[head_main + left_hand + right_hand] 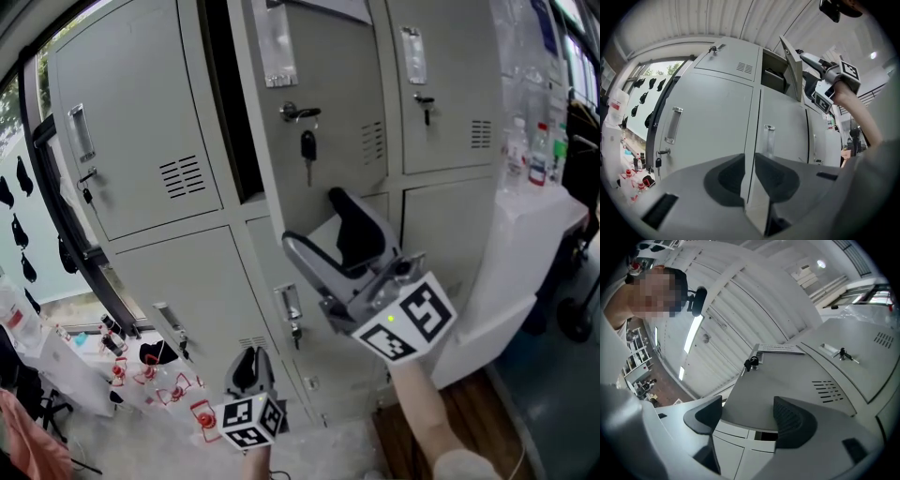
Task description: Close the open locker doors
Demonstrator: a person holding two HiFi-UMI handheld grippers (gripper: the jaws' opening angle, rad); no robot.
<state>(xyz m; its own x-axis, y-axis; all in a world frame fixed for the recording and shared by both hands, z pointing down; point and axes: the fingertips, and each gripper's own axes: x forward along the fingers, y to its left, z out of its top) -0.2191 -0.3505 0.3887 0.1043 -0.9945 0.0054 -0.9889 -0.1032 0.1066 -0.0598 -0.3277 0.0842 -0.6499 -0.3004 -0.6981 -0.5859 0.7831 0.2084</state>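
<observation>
Grey steel, the open locker door (328, 75) in the upper middle of the bank stands ajar, with a dark gap along its left edge. Closing it looks to be the step in hand. The right tongs (312, 223) are spread at its lower edge; whether they touch is unclear. Next, a steady push toward the frame until it latches. The left tongs (249, 361) hang low, nearly pressed together, empty. A dangling key (307, 145) and bottles (525, 150) on the right tabletop (553, 220) are near; nothing visibly blocks the swing.
</observation>
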